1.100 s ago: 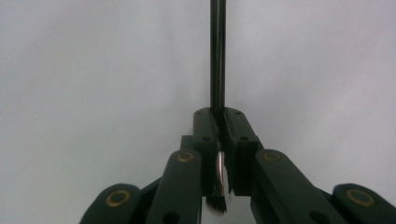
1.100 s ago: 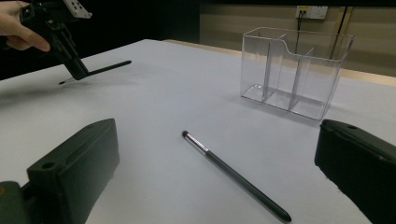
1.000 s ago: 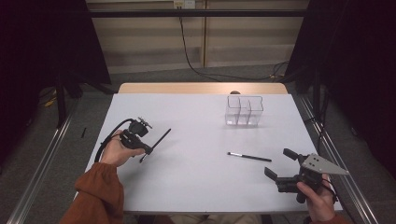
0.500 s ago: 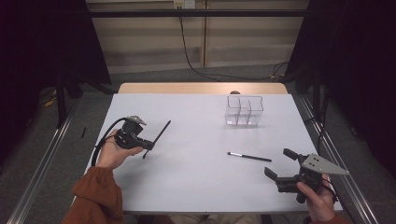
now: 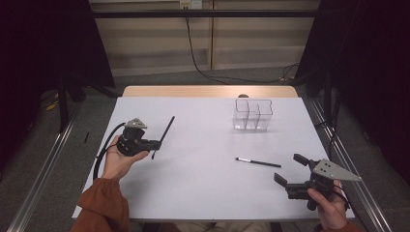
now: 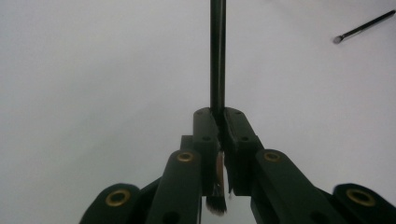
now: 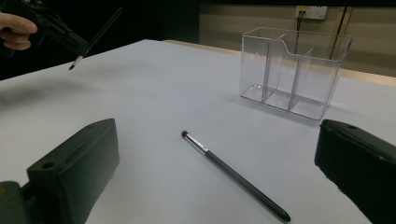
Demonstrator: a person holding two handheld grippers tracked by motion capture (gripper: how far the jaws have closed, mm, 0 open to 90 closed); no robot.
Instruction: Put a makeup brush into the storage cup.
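Right hand-held gripper (image 5: pixel 289 175): near edge of the worktop, right side, held in the person's right hand (image 5: pixel 329 208); jaws spread wide, nothing between them; grey three-cornered plate on top; hangs just over the surface, pointing toward the lying brush.
Worktop (image 5: pixel 203 193): white sheet, plain, wooden strip at the far edge.
Lying brush (image 5: pixel 258 162): thin dark makeup brush flat on the worktop, right of centre, near the right hand-held gripper but apart from it; in the right gripper view (image 7: pixel 233 175) it lies between the two open jaws' sightline, small brown tip with silver ferrule pointing away, dark handle end nearest the camera.
Left hand (image 5: pixel 118 162): left side of the worktop, palm up, orange sleeve (image 5: pixel 104 205) behind it, cable looping off the hand-held gripper's back.
Left hand-held gripper (image 5: pixel 155 143): lifted off the worktop, jaws closed tight on a second brush.
Held brush (image 5: pixel 166 130): long dark handle sticks out past the jaw tips, slanting up and away toward the far side; in the left gripper view (image 6: pixel 217 56) the handle runs straight up from the pinched jaws and the bristle end hangs below, behind the pads; clear of the surface.
Organizer (image 5: pixel 253 115): clear plastic box with three compartments, upright, far right part of the worktop, well beyond the lying brush; compartments look empty in the right gripper view (image 7: pixel 292 70).
Background: dark curtains both sides, pale wall panel, black cable hanging down, wall socket at top.
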